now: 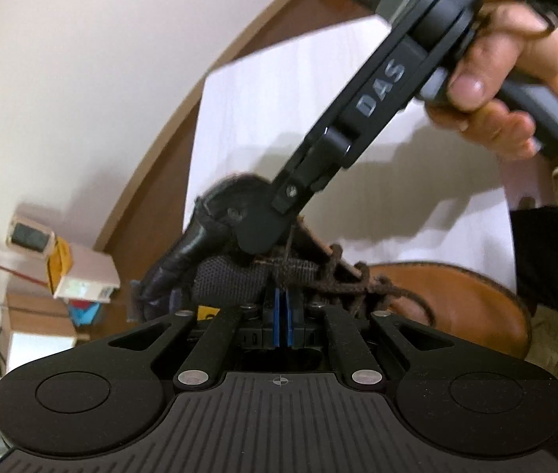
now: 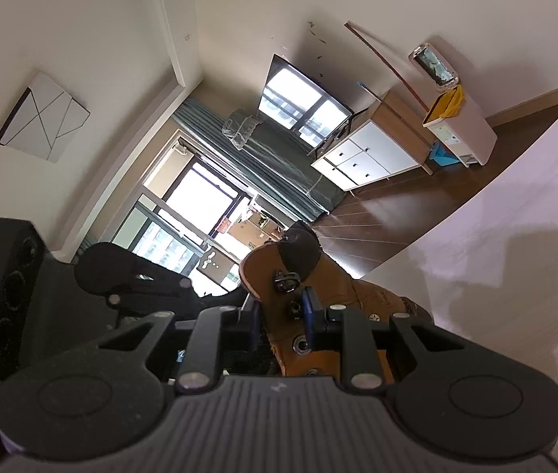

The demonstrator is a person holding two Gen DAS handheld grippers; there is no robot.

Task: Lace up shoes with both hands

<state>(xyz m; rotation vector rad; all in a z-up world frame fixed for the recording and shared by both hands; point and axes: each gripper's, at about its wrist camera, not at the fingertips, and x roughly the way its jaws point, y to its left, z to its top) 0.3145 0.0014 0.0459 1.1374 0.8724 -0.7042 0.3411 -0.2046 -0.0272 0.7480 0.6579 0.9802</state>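
We have the boot on the table laced through its lower eyelets, upper hooks still bare, left gripper clenched on the lace, right gripper at twelve o'clock grasping the collar.

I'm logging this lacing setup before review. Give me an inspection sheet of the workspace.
Surface: white tabletop, shadows across it.
Job's things: tan boot lying on the table; dark brown lace threaded through lower eyelets, upper hooks bare.
Clutter: nothing seen on the table.
Grippers: left gripper shut at the lace by the tongue; right gripper clamped on the boot's eyelet flap, held by a hand.
Cables: nothing seen.
Surroundings: wood floor, white cabinet, TV, windows.
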